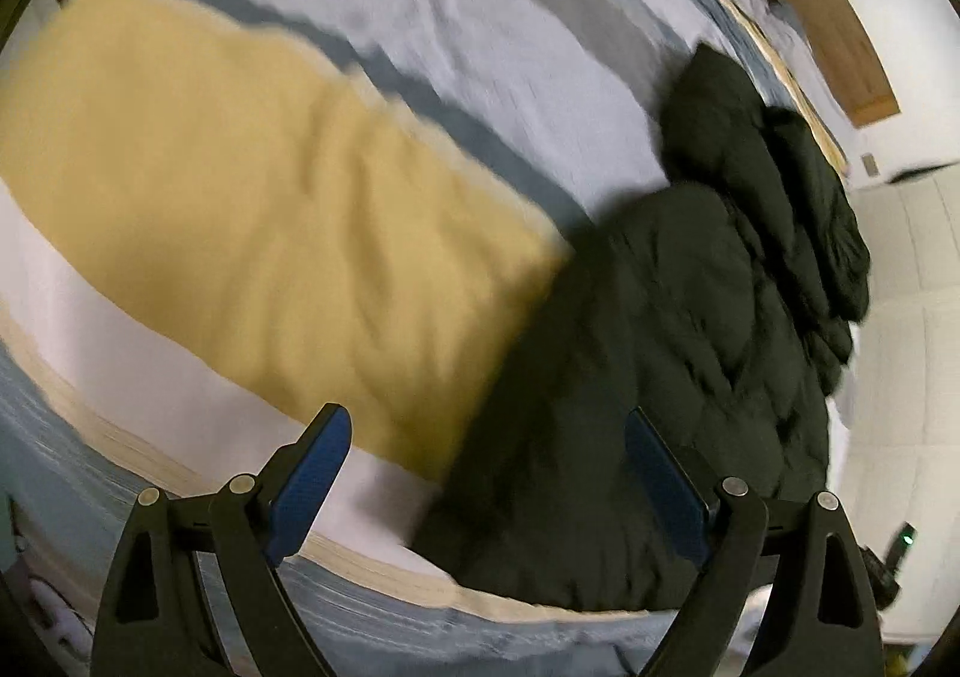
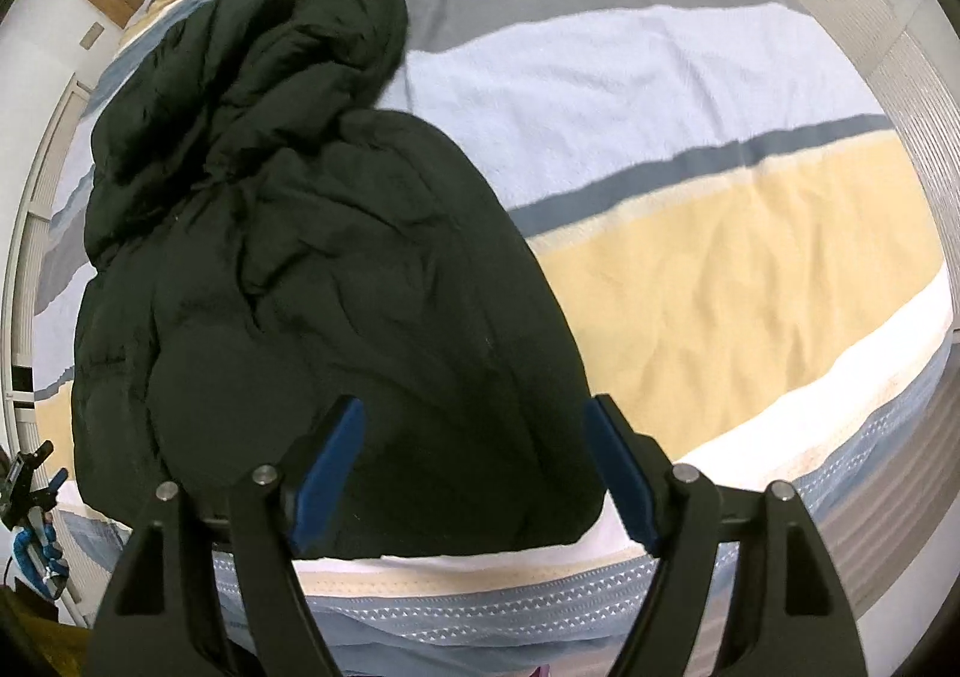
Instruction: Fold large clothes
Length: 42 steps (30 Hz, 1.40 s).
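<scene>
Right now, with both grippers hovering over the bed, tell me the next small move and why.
Probably lower the right gripper onto the near hem of the black puffer jacket and pinch it. Both grippers are open and empty, the left gripper included, and the jacket lies crumpled on the striped bedspread, needing spreading before any fold.

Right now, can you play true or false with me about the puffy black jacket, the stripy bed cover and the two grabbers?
1. The puffy black jacket lies on the striped bed cover. True.
2. The right gripper clamps the jacket. False: it is open, holding nothing.
3. The left gripper is open. True.
4. The jacket is neatly folded. False: it is crumpled, bunched at its far end.
5. The bed cover is plain red. False: it has yellow, blue, grey and white stripes.
</scene>
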Tool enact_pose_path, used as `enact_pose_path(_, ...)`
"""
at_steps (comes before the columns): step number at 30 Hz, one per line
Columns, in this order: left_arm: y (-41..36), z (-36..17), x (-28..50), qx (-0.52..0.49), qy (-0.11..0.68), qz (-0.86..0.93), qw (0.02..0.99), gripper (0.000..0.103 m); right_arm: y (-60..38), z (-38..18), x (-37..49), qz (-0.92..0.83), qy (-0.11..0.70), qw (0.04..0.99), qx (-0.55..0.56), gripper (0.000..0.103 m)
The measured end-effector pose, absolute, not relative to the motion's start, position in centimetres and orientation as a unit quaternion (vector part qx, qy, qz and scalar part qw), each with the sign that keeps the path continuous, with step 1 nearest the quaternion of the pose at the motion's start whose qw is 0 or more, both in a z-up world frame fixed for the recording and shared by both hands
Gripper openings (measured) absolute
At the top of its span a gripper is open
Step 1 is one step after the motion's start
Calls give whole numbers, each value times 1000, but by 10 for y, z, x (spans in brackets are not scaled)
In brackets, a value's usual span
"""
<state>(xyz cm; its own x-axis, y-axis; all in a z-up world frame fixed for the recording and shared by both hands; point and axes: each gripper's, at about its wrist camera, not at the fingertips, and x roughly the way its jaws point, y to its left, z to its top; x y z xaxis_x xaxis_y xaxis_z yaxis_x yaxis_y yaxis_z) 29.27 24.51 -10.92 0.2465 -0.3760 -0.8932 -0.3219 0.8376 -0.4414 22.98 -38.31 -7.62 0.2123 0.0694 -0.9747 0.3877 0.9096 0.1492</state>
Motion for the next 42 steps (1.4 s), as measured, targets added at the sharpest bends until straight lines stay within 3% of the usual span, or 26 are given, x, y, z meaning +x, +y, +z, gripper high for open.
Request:
enact_pose_path(14, 196, -175, 282, -340, 665, -75, 661, 91, -395, -109, 208, -82, 643, 733, 209, 76)
enact_pose_path(29, 188, -172, 279, -350, 652, -30, 672, 90, -422, -169, 211, -23, 657, 704, 269, 81)
enact_pose_path(31, 184, -171, 279, -347, 652, -22, 674, 83, -420, -179, 211, -12, 659, 696, 284, 81)
enact_pose_path(36, 174, -165, 281, -349, 647, -20, 678, 49, -406, -192, 215, 24, 667, 684, 295, 81)
enact_pose_path(40, 168, -160, 283, -352, 643, -30, 679, 32, -401, -194, 214, 35, 668, 679, 303, 77)
enact_pose_path(42, 164, -156, 283, -353, 640, -36, 682, 22, -398, -192, 212, 47, 664, 679, 311, 51)
